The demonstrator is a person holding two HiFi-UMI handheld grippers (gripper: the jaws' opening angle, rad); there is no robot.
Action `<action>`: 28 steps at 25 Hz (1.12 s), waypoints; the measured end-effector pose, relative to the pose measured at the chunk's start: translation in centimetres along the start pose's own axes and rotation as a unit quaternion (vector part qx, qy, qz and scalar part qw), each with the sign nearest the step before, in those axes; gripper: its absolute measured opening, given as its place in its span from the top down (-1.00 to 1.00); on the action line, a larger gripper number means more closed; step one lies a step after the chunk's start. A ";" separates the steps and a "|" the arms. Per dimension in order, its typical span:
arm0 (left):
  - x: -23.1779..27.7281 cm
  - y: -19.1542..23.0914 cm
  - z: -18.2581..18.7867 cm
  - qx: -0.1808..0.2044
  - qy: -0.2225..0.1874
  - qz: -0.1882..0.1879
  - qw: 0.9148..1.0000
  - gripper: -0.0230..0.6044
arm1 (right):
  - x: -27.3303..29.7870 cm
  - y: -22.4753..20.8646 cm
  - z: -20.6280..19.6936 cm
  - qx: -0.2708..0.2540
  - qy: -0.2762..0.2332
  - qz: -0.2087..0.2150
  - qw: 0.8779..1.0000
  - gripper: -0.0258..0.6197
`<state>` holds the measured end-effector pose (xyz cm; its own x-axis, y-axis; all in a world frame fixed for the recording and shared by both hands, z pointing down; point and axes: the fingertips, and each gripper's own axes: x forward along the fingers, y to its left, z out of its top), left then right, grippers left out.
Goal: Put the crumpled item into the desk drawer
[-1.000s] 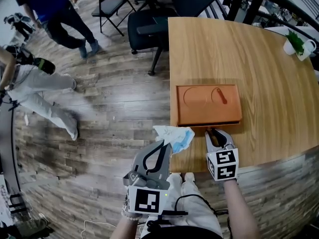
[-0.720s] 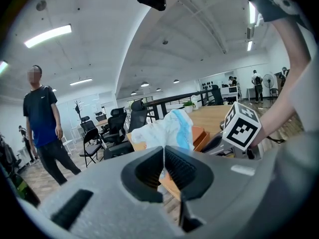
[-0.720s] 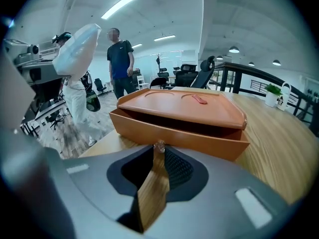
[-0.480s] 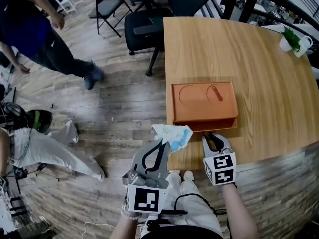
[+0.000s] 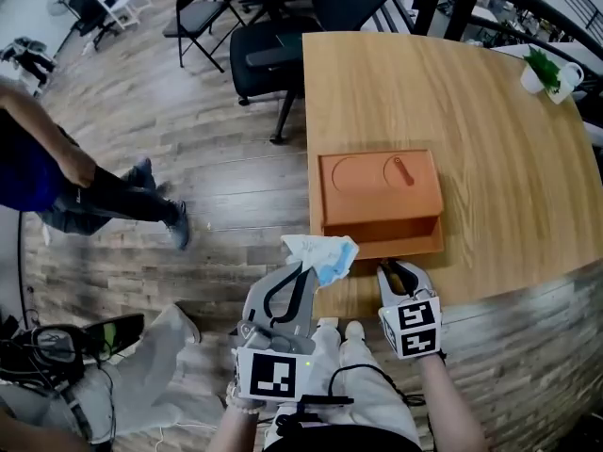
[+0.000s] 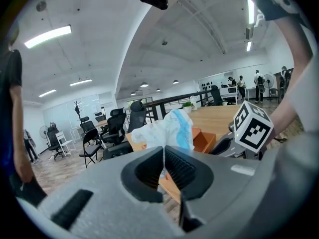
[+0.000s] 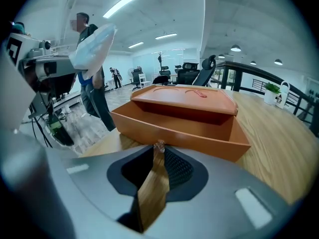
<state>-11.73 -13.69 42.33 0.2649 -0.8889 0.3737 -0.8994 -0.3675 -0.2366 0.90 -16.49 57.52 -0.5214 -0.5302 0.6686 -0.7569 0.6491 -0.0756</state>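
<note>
Out comes the drawer (image 5: pixel 388 245) a little further, with the right gripper (image 5: pixel 397 271) clamped tight on its small knob (image 7: pixel 158 145). The left gripper (image 5: pixel 303 271) pinches the crumpled item (image 5: pixel 322 255), white and blue, up in the air just left of the open drawer, past the table (image 5: pixel 509 158) edge.

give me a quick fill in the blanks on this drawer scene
The left tongs hold the crumpled item, which is white and ___. The orange drawer stands ___, not closed. The right tongs are shut on the drawer's small ___.
Missing words: blue; open; knob.
</note>
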 end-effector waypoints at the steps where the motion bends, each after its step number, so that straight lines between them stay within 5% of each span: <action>1: 0.0 -0.1 0.0 0.000 -0.001 0.000 1.000 0.89 | -0.2 0.1 -0.2 0.001 0.001 0.000 1.000 0.68; 28: -1.3 -1.6 -0.1 0.003 -0.003 -0.010 1.000 0.88 | -3.0 2.0 -3.7 0.021 0.008 0.005 1.000 0.67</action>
<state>-10.62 -11.94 42.30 0.2850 -0.8832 0.3723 -0.8918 -0.3868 -0.2349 2.42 -11.58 58.10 -0.5223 -0.5155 0.6793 -0.7686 0.6297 -0.1131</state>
